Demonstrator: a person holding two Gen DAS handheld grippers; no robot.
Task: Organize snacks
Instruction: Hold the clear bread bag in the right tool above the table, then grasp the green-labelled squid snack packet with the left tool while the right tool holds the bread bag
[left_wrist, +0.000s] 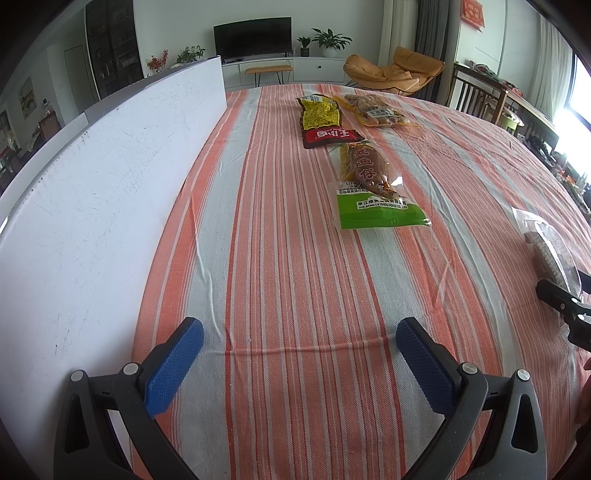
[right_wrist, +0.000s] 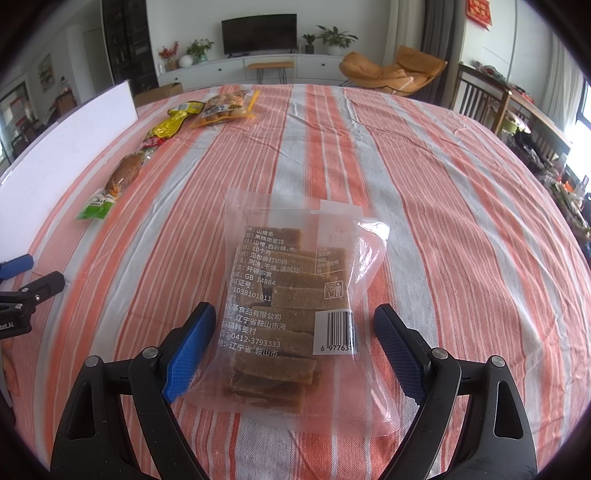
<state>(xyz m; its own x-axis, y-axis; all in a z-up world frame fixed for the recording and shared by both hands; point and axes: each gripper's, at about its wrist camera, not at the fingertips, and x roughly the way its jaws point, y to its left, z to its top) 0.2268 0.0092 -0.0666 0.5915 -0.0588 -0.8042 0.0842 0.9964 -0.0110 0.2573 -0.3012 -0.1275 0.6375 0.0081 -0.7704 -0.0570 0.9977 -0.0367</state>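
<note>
My right gripper (right_wrist: 294, 343) hangs spread wide over the striped tablecloth (right_wrist: 424, 221), its blue pads either side of the clear bag of brown bars (right_wrist: 291, 295) without pressing it; the bag lies flat near the table's near edge. My left gripper (left_wrist: 299, 354) is spread too, with nothing between its pads, close to the white board (left_wrist: 92, 206) along the left edge. Toward the far edge lie the green-ended packet (left_wrist: 373, 184), the yellow-and-red packet (left_wrist: 325, 120) and the packet of nuts (left_wrist: 376, 110), set close together.
</note>
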